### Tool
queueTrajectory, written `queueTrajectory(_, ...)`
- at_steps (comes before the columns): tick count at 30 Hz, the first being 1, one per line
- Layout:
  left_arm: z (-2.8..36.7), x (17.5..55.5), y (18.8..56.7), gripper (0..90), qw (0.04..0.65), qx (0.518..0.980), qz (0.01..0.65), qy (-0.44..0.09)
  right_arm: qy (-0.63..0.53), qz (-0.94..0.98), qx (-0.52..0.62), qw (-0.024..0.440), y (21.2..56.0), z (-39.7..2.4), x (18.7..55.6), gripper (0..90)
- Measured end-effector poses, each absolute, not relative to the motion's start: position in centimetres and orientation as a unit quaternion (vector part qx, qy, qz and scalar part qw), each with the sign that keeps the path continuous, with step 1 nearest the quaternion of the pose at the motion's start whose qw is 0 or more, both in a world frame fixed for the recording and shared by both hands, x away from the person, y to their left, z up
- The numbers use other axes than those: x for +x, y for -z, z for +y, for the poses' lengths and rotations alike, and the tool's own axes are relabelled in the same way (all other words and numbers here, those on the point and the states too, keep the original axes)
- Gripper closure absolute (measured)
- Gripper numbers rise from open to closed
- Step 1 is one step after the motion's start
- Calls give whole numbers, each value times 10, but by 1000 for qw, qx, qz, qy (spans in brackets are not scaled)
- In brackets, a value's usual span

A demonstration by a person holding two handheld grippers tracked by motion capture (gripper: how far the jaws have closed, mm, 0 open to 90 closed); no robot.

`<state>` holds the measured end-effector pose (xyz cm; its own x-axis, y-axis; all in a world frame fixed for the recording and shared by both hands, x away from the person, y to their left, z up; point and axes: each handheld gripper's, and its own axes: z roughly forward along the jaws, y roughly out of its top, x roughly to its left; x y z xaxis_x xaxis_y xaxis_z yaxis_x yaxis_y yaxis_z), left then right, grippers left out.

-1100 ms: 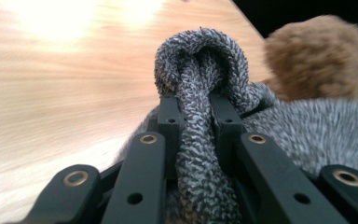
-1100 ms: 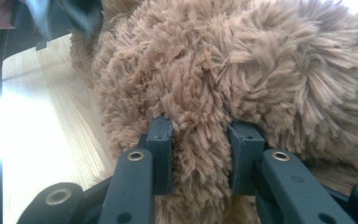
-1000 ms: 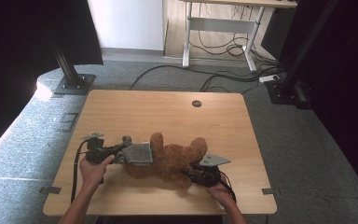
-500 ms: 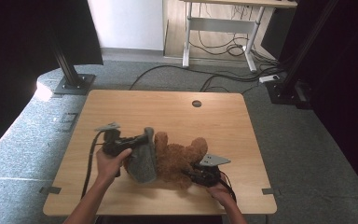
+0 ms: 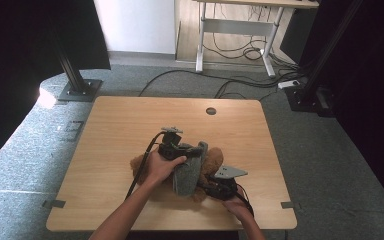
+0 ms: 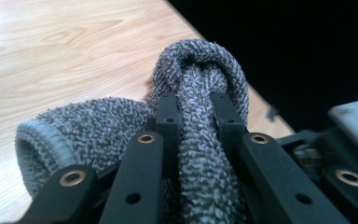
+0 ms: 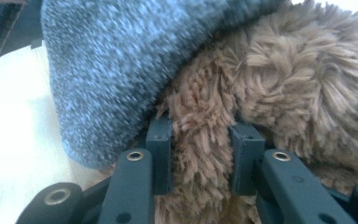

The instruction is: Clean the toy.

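A brown plush teddy bear (image 5: 214, 159) lies on the wooden table (image 5: 130, 125) near its front edge. A grey knitted sock (image 5: 187, 176) hangs over the bear's middle, held by my left gripper (image 5: 196, 150). In the left gripper view my left gripper (image 6: 196, 109) pinches a fold of the sock (image 6: 200, 79) between its jaws, the cuff (image 6: 37, 140) sagging at the left. My right gripper (image 5: 211, 189) sits at the bear's front right side. In the right gripper view my right gripper (image 7: 199, 140) is shut on a tuft of the bear's fur (image 7: 279, 74), with the sock (image 7: 121, 60) draped above it.
A round cable hole (image 5: 211, 111) sits near the table's far edge. Bare wood stretches across the far and left parts of the table. A desk frame (image 5: 235, 30) and cables (image 5: 250, 85) lie on the floor beyond, with black stand bases (image 5: 77, 90) at either side.
My left hand has carried the sock to the right, from the bear's left end over its body, lifting slightly. The right gripper has stayed in place on the bear.
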<state>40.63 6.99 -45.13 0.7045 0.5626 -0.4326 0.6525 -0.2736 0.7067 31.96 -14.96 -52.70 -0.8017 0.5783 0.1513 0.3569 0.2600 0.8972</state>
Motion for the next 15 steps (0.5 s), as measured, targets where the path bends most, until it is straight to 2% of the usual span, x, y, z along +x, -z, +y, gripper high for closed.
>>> queueTrajectory(8, 80, 399, 454, 774, 437, 808, 394, -11, -526, 791, 293, 105, 527, -148, 318, 657)
queueTrajectory(15, 126, 385, 459, 775, 465, 785, 410, 0, -518, 801, 282, 98, 527, -147, 314, 649)
